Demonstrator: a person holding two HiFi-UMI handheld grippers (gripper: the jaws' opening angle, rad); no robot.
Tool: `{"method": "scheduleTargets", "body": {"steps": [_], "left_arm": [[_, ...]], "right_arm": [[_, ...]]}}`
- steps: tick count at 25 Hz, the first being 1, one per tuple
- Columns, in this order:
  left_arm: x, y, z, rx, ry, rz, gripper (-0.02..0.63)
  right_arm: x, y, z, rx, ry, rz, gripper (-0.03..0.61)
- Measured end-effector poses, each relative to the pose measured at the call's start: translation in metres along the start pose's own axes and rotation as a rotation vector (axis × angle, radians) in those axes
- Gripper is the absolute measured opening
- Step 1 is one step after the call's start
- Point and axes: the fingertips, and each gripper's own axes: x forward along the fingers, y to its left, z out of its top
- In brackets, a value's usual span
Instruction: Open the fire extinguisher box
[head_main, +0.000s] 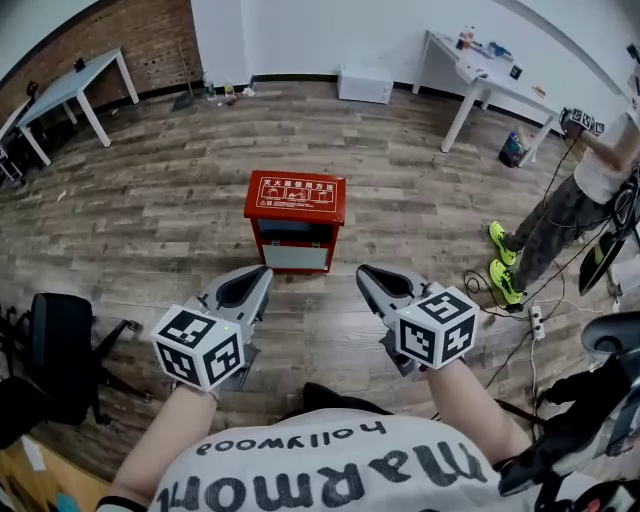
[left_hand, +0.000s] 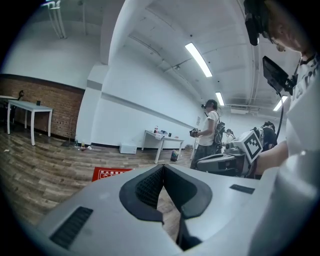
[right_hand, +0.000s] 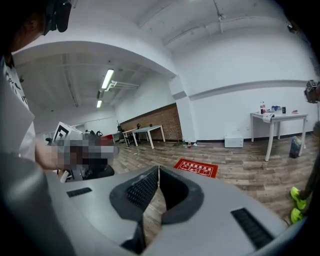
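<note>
A red fire extinguisher box (head_main: 294, 221) stands on the wooden floor ahead of me, its lid with white print down and a grey front panel facing me. The same red lid shows low in the left gripper view (left_hand: 111, 174) and in the right gripper view (right_hand: 196, 167). My left gripper (head_main: 263, 272) is held near my body, below and left of the box, jaws shut on nothing. My right gripper (head_main: 364, 272) is below and right of the box, likewise shut and empty. Both are well short of the box.
White tables stand at the back left (head_main: 70, 90) and back right (head_main: 490, 75). A white case (head_main: 364, 84) lies by the far wall. A person in bright green shoes (head_main: 503, 262) stands at the right near cables and a power strip (head_main: 534, 322). A black chair (head_main: 55, 350) is at my left.
</note>
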Motion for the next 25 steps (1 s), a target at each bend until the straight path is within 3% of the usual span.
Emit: {"method": "scheduleTargets", "body": {"steps": [12,19,25], "left_arm": [[0.043,0.032,0.012,0.007,0.007,0.070,0.006],[0.041,0.051,0.006,-0.033,0.001,0.093,0.006],[0.046,0.080,0.003,-0.045,0.049,0.049,0.006]], "right_arm": [[0.035,-0.037,0.020,-0.025,0.019,0.073,0.011],[0.045,-0.042,0.009,-0.021,0.038,0.052,0.012],[0.069,-0.042,0.016,0.004,0.067,0.019,0.012]]}}
